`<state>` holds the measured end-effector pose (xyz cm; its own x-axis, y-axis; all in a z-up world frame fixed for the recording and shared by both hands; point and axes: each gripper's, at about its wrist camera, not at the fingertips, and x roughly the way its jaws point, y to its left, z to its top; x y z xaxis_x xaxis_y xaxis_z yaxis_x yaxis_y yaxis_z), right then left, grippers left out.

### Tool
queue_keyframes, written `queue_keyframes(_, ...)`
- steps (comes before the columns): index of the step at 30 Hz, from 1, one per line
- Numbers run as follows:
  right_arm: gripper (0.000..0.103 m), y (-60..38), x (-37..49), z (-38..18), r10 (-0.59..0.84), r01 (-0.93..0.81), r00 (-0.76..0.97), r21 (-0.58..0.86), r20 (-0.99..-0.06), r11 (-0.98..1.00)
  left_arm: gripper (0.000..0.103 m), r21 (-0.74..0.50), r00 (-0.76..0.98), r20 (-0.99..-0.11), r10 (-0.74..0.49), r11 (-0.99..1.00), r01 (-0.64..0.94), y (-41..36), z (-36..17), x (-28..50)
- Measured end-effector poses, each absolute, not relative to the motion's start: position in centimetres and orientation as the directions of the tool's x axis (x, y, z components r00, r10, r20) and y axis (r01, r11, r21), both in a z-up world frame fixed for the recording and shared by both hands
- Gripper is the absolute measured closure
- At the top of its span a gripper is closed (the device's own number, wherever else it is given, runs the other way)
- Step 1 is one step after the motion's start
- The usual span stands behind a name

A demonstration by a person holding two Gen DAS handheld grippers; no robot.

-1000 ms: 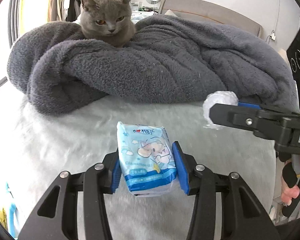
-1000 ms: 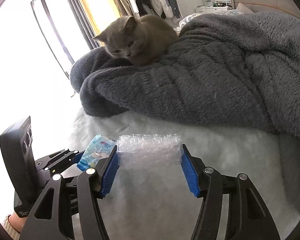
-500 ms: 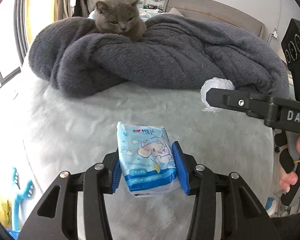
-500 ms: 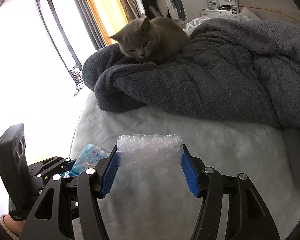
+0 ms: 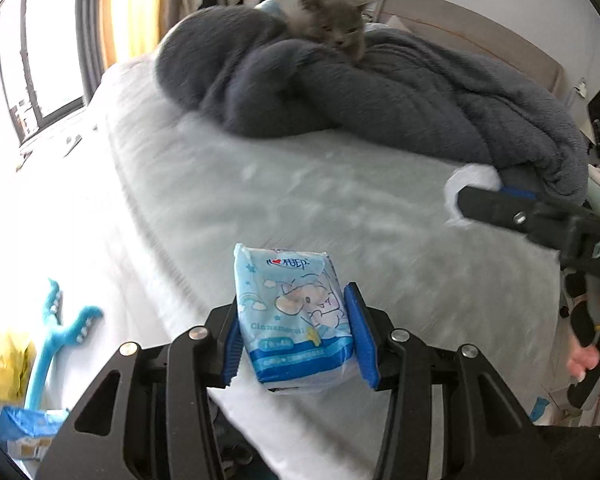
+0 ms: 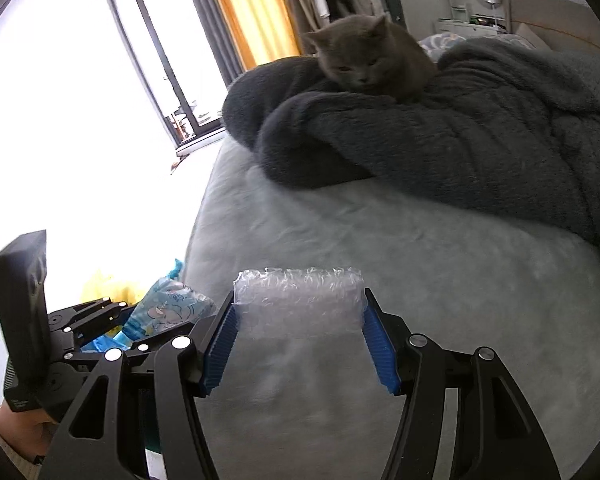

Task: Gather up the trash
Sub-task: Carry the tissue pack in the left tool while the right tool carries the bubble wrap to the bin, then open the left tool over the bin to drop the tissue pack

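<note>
My left gripper (image 5: 296,332) is shut on a blue tissue packet (image 5: 292,316) with a cartoon print, held upright between the blue pads above the bed's left edge. My right gripper (image 6: 300,338) is shut on a roll of clear bubble wrap (image 6: 300,300), which spans the gap between its pads. In the left wrist view the right gripper's finger (image 5: 500,206) shows at the right with the bubble wrap (image 5: 470,180) at its tip. In the right wrist view the left gripper (image 6: 100,320) and its tissue packet (image 6: 168,308) sit at the lower left.
A grey cat (image 6: 372,56) lies on a dark grey fleece blanket (image 6: 480,132) heaped across the pale bed (image 6: 400,240). Left of the bed, on the floor, lie a blue plush toy (image 5: 60,328), something yellow (image 5: 4,364) and blue packaging (image 5: 24,432). Windows and curtains stand behind.
Both grippers have swung left with their loads, so the bed's left edge, the floor items and the window have come into view. The cat and blanket have drifted right. Both grips are unchanged.
</note>
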<state>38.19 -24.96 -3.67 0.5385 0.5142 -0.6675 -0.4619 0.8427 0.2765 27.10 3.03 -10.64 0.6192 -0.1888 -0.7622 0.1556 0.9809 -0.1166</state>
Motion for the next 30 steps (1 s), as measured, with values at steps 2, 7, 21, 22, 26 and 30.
queue_keyframes(2, 0.042, -24.1, 37.5, -3.5, 0.523, -0.473, 0.534, 0.277, -0.664, 0.836, 0.054, -0.122, 0.606, -0.776, -0.176, 0.984, 0.129, 4.3, -11.2, 26.5)
queue_keyframes(7, 0.042, -21.9, 36.2, -3.6, 0.536, -0.503, 0.514, 0.271, -0.67, 0.82, 0.054, -0.134, 0.582, -0.798, -0.159, 0.987, 0.085, 6.9, -12.4, 25.0)
queue_keyframes(21, 0.042, -13.2, 32.9, -4.7, 0.565, -0.641, 0.434, 0.199, -0.702, 0.741, 0.054, -0.154, 0.545, -0.831, -0.11, 0.987, -0.035, 14.2, -13.6, 22.0)
queue_keyframes(22, 0.042, -12.4, 32.8, -4.8, 0.569, -0.651, 0.427, 0.198, -0.703, 0.733, 0.054, -0.153, 0.545, -0.832, -0.107, 0.987, -0.039, 14.7, -13.7, 21.9)
queue_keyframes(26, 0.042, -10.1, 32.0, -5.1, 0.58, -0.678, 0.401, 0.196, -0.709, 0.708, 0.054, -0.131, 0.518, -0.851, -0.081, 0.989, -0.06, 16.5, -15.0, 21.2)
queue_keyframes(30, 0.042, -7.9, 31.3, -5.6, 0.584, -0.703, 0.375, 0.19, -0.72, 0.685, 0.054, -0.141, 0.479, -0.874, -0.085, 0.987, -0.083, 18.2, -16.2, 20.4)
